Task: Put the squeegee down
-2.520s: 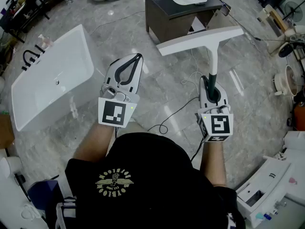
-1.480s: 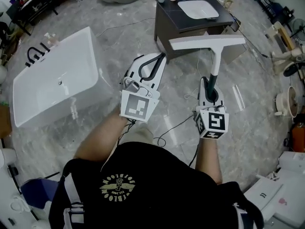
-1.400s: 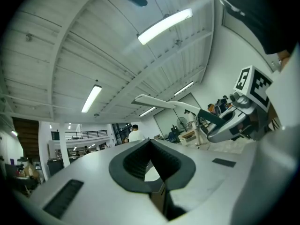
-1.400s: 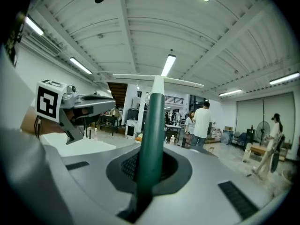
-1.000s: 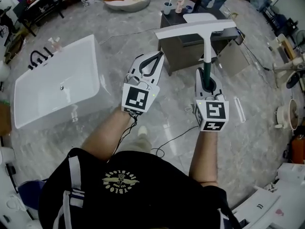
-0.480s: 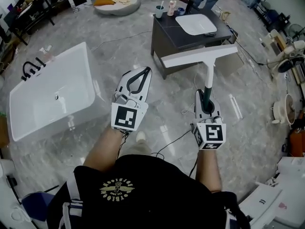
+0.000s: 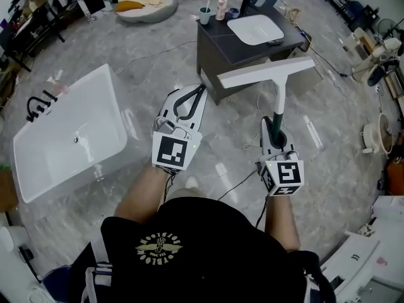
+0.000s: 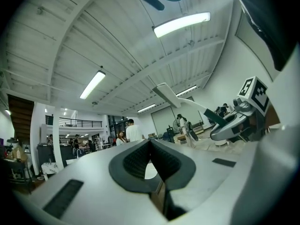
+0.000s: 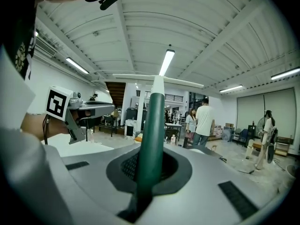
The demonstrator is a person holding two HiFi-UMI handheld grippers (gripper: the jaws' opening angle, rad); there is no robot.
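Note:
The squeegee has a wide white blade (image 7: 265, 72), a white shaft and a dark green handle (image 7: 276, 116). My right gripper (image 7: 275, 121) is shut on that green handle (image 9: 151, 139), and the blade (image 9: 159, 80) stands out ahead of it, over the floor beside the dark cabinet. My left gripper (image 7: 201, 89) hovers to the left at about the same height. Its jaws are shut with nothing between them (image 8: 150, 142). In the left gripper view the squeegee (image 8: 165, 92) and the right gripper (image 8: 234, 122) show off to the right.
A dark cabinet (image 7: 218, 40) with a white basin (image 7: 255, 28) and small bottles stands just ahead. A large white tub (image 7: 63, 137) lies on the marble floor at left. A black cable (image 7: 237, 185) runs underfoot. White fixtures (image 7: 372, 257) crowd the lower right. People stand at the far end.
The view has swung as the person moves about near the cabinet. The right gripper has dipped slightly with the squeegee still in it. The left gripper has drifted sideways and stays shut.

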